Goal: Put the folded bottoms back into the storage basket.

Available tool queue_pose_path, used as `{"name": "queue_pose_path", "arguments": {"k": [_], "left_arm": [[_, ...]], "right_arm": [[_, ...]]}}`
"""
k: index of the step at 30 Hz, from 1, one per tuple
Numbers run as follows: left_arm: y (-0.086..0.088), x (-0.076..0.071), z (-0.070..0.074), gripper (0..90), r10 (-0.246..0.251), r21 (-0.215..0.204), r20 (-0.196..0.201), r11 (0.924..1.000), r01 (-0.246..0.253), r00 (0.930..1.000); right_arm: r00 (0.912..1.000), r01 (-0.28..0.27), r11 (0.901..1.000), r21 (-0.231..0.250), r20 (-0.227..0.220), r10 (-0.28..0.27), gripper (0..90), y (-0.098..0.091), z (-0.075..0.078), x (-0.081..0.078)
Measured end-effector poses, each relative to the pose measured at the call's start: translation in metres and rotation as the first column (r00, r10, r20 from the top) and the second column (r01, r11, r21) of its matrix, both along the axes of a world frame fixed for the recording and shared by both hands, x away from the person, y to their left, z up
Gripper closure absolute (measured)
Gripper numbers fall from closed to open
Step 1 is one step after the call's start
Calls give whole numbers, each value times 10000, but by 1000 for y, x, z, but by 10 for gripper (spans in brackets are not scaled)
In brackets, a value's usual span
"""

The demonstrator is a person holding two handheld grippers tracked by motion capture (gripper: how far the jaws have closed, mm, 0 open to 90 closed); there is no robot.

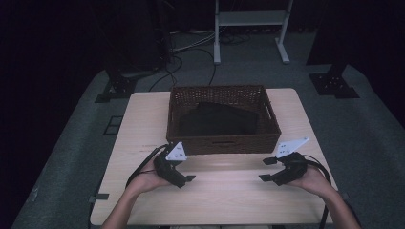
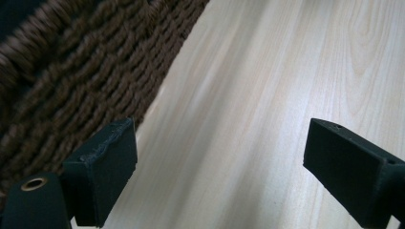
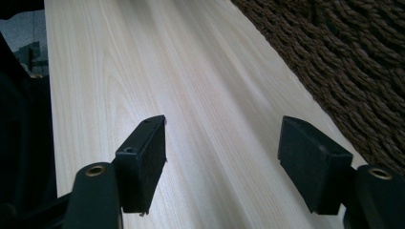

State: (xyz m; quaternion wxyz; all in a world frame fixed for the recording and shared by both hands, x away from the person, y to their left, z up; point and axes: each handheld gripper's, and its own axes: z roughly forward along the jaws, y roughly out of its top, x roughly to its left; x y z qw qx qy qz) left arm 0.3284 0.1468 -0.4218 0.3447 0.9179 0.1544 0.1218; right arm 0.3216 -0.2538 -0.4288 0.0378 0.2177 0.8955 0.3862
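A brown wicker basket (image 1: 223,142) stands at the middle back of the pale wooden table (image 1: 224,198), with a dark folded cloth (image 1: 217,119) lying inside it. My left gripper (image 1: 187,170) hovers low over the table just in front of the basket's left corner, open, with nothing between its jaws. My right gripper (image 1: 263,170) sits in front of the basket's right corner, also open and holding nothing. In the left gripper view the left gripper (image 2: 219,162) has the basket wall (image 2: 86,71) on its left. In the right gripper view the right gripper (image 3: 222,157) has the weave (image 3: 353,62) on its right.
Bare wood lies between the two grippers along the table's front. Beyond the table are a white metal stand (image 1: 250,28), cables on the grey floor (image 1: 191,52) and dark stand bases (image 1: 334,83) at both sides.
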Motion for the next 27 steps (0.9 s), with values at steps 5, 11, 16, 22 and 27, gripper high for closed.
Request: {"name": "queue_pose_path", "arguments": {"k": [5, 11, 16, 22, 27], "left_arm": [[2, -4, -6, 98, 61, -104, -23, 9999, -61, 10000], [5, -8, -10, 98, 167, -301, 7, 9994, -167, 9999], [9, -11, -15, 98, 325, -442, 16, 9985, -324, 9995], [12, -17, -19, 96, 425, -486, 129, 9979, -418, 9990], [21, -23, -21, 90, 674, -754, 169, 9950, -660, 9976]], "right_arm": [[9999, 148, 9998, 143, -16, -148, 325, -4, -5, -3], [9995, 320, 9988, 376, -52, -319, 325, -10, -11, -10], [9991, 424, 9978, 503, -70, -421, 321, -13, -14, -15], [9989, 458, 9970, 616, -60, -455, 319, -14, -18, -20], [9986, 535, 9966, 633, -31, -534, 296, -16, -22, -24]]}}
